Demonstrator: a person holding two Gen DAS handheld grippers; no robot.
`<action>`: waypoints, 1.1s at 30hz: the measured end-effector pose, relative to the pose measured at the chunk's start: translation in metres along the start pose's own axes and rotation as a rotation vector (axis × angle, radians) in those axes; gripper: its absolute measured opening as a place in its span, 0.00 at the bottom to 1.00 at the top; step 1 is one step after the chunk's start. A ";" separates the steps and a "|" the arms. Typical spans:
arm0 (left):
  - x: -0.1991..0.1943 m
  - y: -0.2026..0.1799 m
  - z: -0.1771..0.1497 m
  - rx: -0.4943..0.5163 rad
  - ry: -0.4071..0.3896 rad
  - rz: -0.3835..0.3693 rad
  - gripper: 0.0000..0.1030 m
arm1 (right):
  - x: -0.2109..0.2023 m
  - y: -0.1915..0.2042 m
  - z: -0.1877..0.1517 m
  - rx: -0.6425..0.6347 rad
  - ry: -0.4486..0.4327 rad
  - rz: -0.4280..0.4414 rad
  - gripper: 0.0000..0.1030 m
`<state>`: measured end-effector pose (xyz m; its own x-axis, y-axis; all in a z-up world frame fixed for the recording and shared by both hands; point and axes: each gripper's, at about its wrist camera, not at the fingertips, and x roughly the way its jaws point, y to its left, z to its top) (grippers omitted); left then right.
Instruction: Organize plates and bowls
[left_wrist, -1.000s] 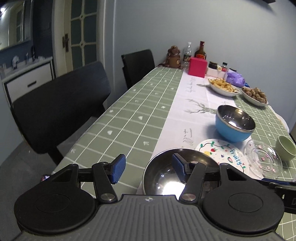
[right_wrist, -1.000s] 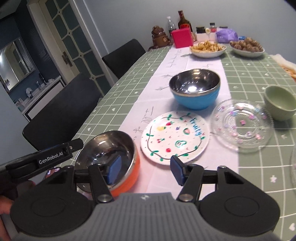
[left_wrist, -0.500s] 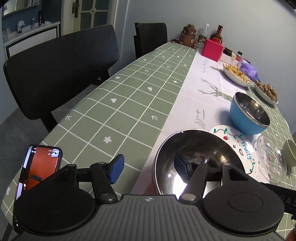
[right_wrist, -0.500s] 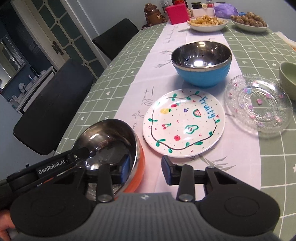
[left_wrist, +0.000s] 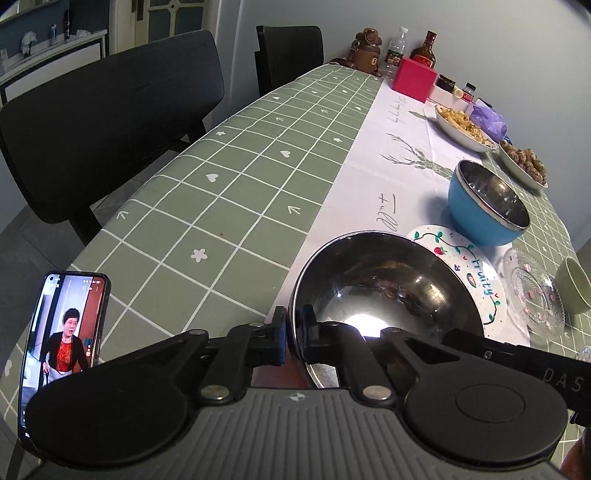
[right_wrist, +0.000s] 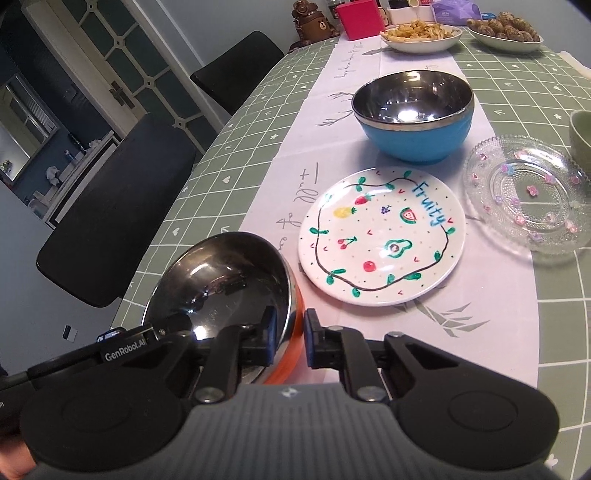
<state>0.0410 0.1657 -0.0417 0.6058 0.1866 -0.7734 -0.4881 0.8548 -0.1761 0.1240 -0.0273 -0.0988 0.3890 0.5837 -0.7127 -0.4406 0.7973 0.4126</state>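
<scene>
Both hand-held grippers have just closed on the orange bowl (right_wrist: 221, 288) at the near desk (left_wrist: 229, 177) edge: the left hand-held gripper (left_wrist: 293, 332) pinches its left rim, while the right hand-held gripper (right_wrist: 290, 338) is closing on its right rim. It seems ready for lifting toward the blue bowl (right_wrist: 413, 114).

The green cup (right_wrist: 581, 131) is cut by the right edge; the phone (left_wrist: 61, 332) is partly hidden.
</scene>
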 end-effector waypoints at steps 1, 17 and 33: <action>-0.003 -0.001 0.000 0.002 -0.009 -0.006 0.08 | -0.002 -0.001 0.000 0.002 -0.001 0.002 0.12; -0.037 -0.074 -0.045 0.171 0.064 -0.221 0.12 | -0.092 -0.076 -0.028 0.087 0.004 -0.047 0.12; -0.044 -0.096 -0.066 0.307 0.114 -0.251 0.14 | -0.107 -0.114 -0.052 0.171 0.023 -0.018 0.10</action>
<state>0.0195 0.0431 -0.0311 0.6004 -0.0867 -0.7950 -0.1132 0.9749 -0.1918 0.0905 -0.1886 -0.0997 0.3760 0.5667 -0.7331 -0.2887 0.8234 0.4884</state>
